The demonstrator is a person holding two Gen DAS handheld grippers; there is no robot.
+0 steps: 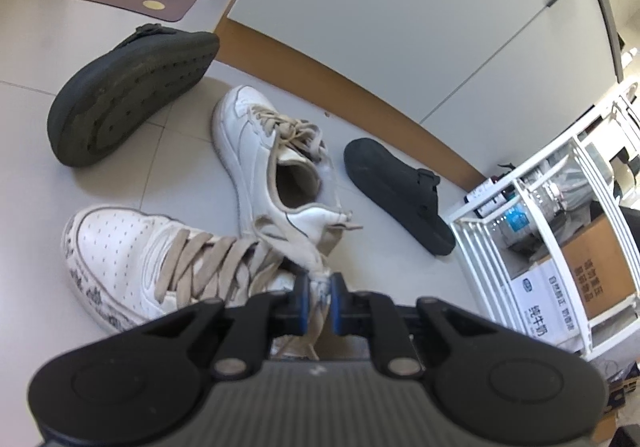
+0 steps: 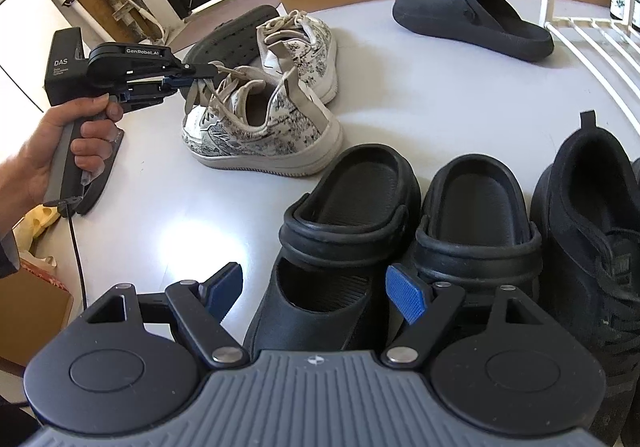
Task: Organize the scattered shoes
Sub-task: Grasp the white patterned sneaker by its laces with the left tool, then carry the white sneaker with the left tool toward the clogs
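Note:
Two white printed sneakers with beige laces lie together on the pale floor. My left gripper (image 1: 320, 289) is shut on the tongue and laces of the nearer sneaker (image 1: 132, 259), and the other sneaker (image 1: 272, 167) lies just behind it. The right wrist view shows the left gripper (image 2: 206, 69), held in a person's hand (image 2: 60, 151), pinching that nearer sneaker (image 2: 260, 127) at its laces. My right gripper (image 2: 314, 297) is open with nothing between its fingers, hovering over the left one of a pair of black clogs (image 2: 348, 215).
A black clog (image 1: 132, 95) lies on its side, sole showing, behind the sneakers. Another black clog (image 1: 400, 195) sits by the wooden skirting. A white wire rack (image 1: 540, 239) holds boxes at the right. A black sneaker (image 2: 592, 239) stands beside the clog pair.

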